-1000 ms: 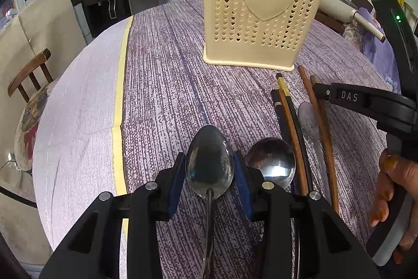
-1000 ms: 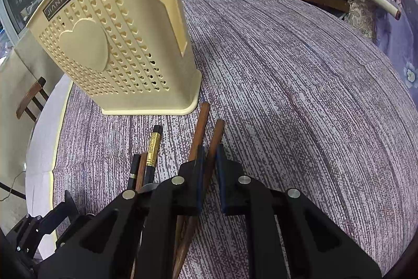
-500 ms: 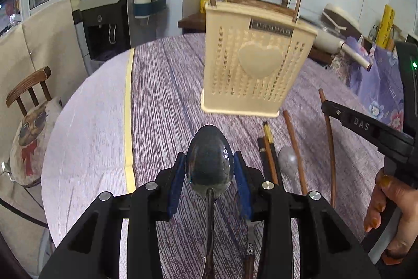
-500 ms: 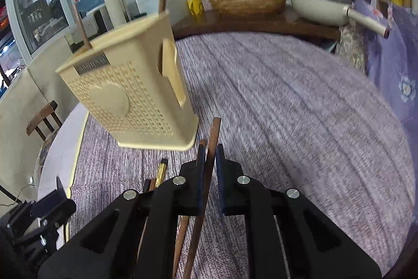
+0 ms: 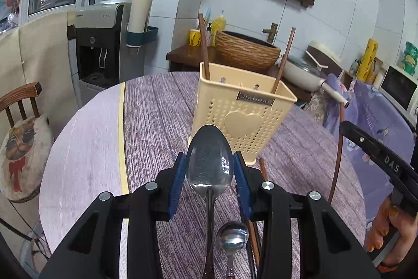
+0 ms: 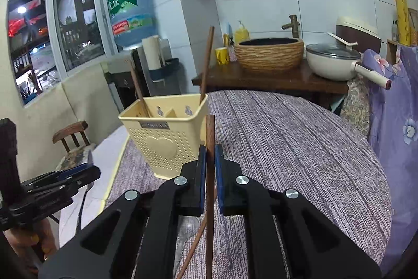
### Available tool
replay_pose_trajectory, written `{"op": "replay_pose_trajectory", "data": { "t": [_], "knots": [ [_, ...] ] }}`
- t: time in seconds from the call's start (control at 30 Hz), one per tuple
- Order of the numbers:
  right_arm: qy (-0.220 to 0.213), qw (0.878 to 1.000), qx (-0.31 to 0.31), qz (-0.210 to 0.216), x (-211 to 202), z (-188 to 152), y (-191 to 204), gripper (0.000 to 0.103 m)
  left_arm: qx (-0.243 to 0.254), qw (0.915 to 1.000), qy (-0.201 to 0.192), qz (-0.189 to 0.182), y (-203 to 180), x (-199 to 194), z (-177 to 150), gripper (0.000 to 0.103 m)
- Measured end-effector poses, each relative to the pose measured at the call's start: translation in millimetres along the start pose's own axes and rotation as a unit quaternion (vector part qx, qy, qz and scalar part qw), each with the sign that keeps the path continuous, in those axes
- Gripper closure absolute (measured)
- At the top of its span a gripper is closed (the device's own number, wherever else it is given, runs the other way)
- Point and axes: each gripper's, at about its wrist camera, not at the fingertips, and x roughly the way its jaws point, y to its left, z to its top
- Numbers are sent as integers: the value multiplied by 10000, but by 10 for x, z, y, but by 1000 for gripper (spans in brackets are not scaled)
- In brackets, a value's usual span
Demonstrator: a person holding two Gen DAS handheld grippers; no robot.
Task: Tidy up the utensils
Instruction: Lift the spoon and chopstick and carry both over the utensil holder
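Note:
My left gripper is shut on a metal spoon, bowl up, held above the table. My right gripper is shut on a brown chopstick, also lifted; it shows at the right of the left wrist view. The cream utensil holder with a heart on its front stands ahead on the purple cloth; it also shows in the right wrist view. Two brown chopsticks stand in it. A second spoon and more chopsticks lie on the table below my left gripper.
The round table has a purple cloth with a white strip at the left. A chair with a cat cushion stands left. A sideboard behind holds a woven basin and a white pan. A water dispenser stands at the back left.
Both grippers have risen from the table and tilted up, lifting the spoon and the chopstick. The holder now looks lower and farther off, with its open top visible.

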Motion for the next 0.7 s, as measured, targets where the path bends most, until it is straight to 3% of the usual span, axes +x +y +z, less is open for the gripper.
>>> {"op": "replay_pose_trajectory", "data": {
  "t": [0.57, 0.7],
  "knots": [
    [-295, 9991, -93, 297, -307, 157, 68, 95, -65, 9976, -402, -551, -38, -184, 221, 66],
    [-326, 9990, -102, 289, -319, 180, 76, 95, -96, 9977, -297, -609, -45, -140, 222, 66]
  ]
}}
